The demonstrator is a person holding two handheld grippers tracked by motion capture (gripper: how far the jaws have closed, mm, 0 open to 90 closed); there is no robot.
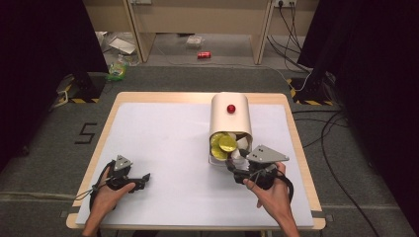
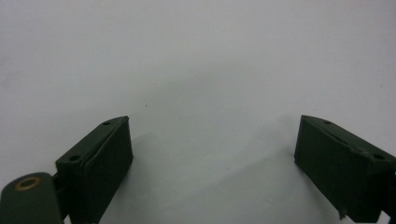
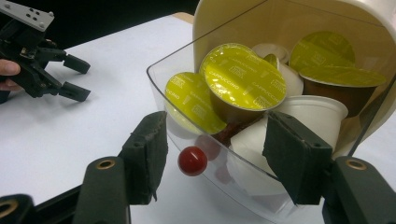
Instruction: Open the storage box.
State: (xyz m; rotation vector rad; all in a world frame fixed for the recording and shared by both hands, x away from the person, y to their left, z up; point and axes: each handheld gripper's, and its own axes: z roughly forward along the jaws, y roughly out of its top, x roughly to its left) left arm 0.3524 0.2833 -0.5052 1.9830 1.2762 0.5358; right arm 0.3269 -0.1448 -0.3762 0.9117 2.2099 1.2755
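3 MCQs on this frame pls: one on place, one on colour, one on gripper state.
1. Where is the capsule box?
A. at the table's left edge
B. right of centre, just ahead of the right gripper
C. on the floor

2. What colour is the small knob on the clear drawer?
A. red
B. blue
C. white

3. How is the left gripper?
A. shut on a capsule
B. shut on nothing
C. open over the bare white mat

Answers: 1 B, the high view shows it there. 2 A, the right gripper view shows a red ball. 3 C, its jaws stand wide apart with mat between.
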